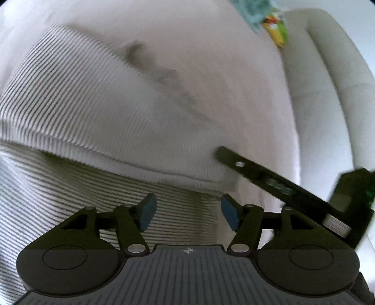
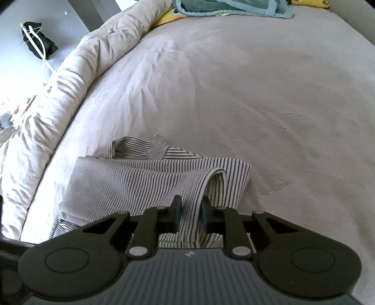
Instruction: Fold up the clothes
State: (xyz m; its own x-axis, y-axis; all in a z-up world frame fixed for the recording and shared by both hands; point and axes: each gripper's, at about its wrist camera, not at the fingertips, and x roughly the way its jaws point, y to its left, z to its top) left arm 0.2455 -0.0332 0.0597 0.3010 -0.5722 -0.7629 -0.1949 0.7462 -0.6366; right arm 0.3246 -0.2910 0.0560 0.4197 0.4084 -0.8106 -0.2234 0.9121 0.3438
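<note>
My right gripper point(image 2: 191, 211) is pinched tight on a raised fold of the striped shirt point(image 2: 145, 180), the cloth bunched between its fingers. My left gripper point(image 1: 187, 211) is spread, its blue pads point(image 1: 147, 211) apart just above the same shirt, clamping nothing. The shirt lies rumpled on the bed point(image 2: 257, 93), directly under and ahead of both grippers. From the left view, the right gripper comes in just off to the right. Beyond the right gripper, far ahead, sit a teal cloth point(image 2: 225, 7) and something yellow point(image 2: 171, 17); a rolled duvet point(image 2: 77, 70) runs along the left. I can read no writing anywhere.
</note>
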